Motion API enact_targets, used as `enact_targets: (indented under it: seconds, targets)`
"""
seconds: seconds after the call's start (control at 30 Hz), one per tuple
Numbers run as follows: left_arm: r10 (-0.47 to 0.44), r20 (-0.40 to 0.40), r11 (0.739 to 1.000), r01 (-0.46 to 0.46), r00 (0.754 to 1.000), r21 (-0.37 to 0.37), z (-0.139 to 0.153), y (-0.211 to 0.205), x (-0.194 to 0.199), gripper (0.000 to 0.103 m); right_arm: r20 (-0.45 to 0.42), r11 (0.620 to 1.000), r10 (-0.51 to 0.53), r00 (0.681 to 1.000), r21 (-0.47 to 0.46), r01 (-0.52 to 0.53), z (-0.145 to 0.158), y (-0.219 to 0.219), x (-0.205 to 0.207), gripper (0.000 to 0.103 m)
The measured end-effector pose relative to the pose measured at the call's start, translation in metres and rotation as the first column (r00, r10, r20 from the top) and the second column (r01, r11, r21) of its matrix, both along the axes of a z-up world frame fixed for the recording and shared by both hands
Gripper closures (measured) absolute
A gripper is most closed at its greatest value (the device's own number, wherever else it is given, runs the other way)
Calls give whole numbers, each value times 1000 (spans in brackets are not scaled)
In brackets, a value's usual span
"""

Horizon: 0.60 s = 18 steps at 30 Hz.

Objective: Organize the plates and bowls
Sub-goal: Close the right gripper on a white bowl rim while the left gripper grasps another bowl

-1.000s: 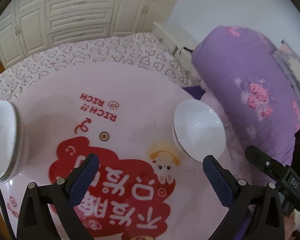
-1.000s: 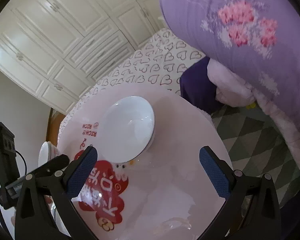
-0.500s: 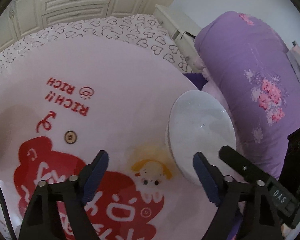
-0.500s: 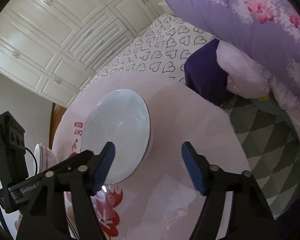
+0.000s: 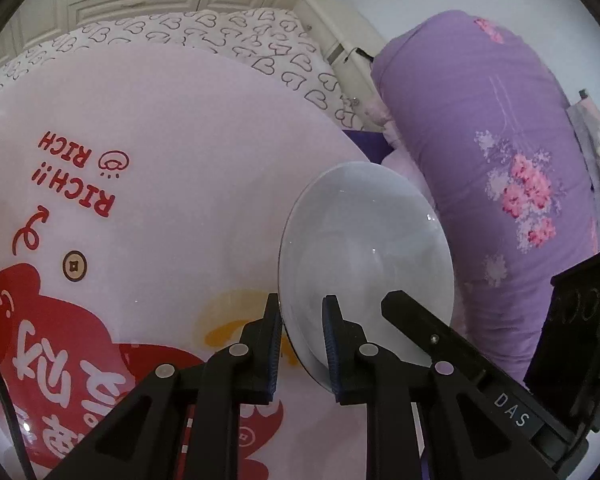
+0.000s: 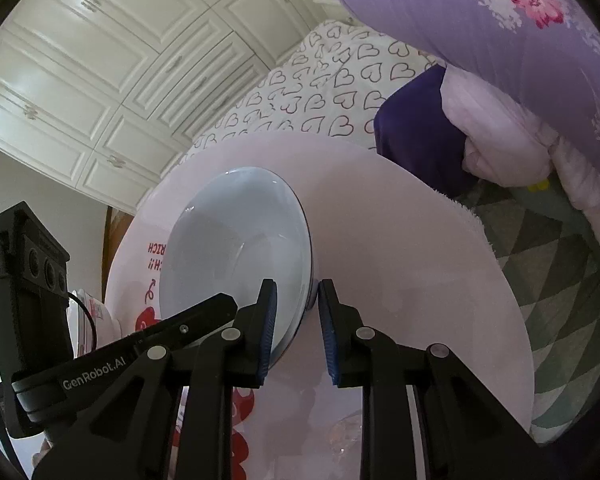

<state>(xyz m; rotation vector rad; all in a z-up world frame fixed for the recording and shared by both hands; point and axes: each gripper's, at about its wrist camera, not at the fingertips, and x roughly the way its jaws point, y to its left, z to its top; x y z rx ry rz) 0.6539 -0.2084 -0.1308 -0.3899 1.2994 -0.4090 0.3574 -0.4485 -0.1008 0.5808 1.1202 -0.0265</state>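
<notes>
White bowl (image 5: 366,256) on pink round table (image 5: 188,152), mouth upward, gripped at near rim by left gripper (image 5: 300,344) and right gripper (image 6: 294,328), both clamped. Stacked dishes (image 6: 90,312) seen only from right wrist.

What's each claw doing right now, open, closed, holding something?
Left claw: closed on the near rim of the white bowl.
Right claw: closed on the same bowl's rim, opposite side.
</notes>
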Motion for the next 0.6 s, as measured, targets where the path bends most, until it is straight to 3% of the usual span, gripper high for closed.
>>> enact_targets:
  seconds: [0.33, 0.6]
  targets:
    - [11, 11, 1000, -11, 1000, -1, 10, 15, -18, 88, 6, 1000, 24, 1000, -16, -24, 5, 16, -3, 82]
    - [47, 40, 999, -46, 998, -11, 36, 53, -39, 87, 25, 997, 70, 997, -31, -69, 21, 46, -2, 82]
